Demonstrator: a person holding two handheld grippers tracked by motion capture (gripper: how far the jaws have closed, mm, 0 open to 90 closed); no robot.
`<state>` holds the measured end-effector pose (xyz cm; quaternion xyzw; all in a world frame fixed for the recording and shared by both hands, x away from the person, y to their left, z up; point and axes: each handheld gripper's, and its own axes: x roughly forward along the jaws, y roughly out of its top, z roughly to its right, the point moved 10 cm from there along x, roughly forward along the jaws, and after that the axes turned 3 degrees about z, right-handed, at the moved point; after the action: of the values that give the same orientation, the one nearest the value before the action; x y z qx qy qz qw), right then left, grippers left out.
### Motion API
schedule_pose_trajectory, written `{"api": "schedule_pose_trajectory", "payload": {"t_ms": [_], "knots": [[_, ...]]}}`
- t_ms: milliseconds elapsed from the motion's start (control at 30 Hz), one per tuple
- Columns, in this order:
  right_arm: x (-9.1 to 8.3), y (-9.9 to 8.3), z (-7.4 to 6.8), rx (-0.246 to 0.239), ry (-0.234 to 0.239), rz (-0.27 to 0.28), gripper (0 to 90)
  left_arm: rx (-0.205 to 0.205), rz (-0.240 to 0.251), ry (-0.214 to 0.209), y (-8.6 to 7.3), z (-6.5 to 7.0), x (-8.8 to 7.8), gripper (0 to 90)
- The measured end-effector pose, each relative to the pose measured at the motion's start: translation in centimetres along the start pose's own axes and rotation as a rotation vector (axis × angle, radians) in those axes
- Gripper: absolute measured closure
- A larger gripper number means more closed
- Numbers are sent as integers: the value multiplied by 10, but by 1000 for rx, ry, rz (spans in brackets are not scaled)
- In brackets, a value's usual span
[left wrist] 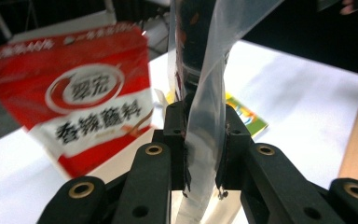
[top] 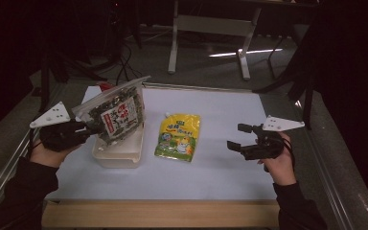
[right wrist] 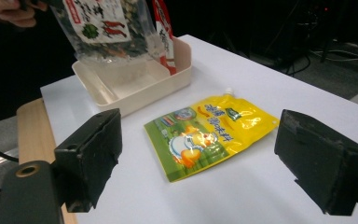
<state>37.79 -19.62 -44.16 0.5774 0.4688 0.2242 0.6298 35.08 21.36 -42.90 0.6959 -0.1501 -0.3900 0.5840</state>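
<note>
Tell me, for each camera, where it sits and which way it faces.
High view: above the person's side, looking forward and down on the white table; both forearms and tongs show.
Left gripper view: on the left tongs, looking along jaws clamped on a clear bag; red packet beyond.
Right gripper view: on the right tongs, jaws open, facing the yellow spout pouch and cream tray.
Shared: the high view and the right gripper view both show pouch, tray and bag.

A clear bag (top: pixel 117 112) with a red-and-white label, a yellow-green pouch (top: pixel 178 136), a cream tray (top: pixel 120 152).
</note>
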Motion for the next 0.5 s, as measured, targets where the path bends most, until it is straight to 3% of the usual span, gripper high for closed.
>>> {"api": "schedule_pose_trajectory", "payload": {"t_ms": [167,500], "knots": [[0,0,-3,-4,23,12,147,-3,-47,30,-9,-11,3,789],[1,-4,0,7,17,-2,147,-5,-106,-2,-20,-16,16,789]]}}
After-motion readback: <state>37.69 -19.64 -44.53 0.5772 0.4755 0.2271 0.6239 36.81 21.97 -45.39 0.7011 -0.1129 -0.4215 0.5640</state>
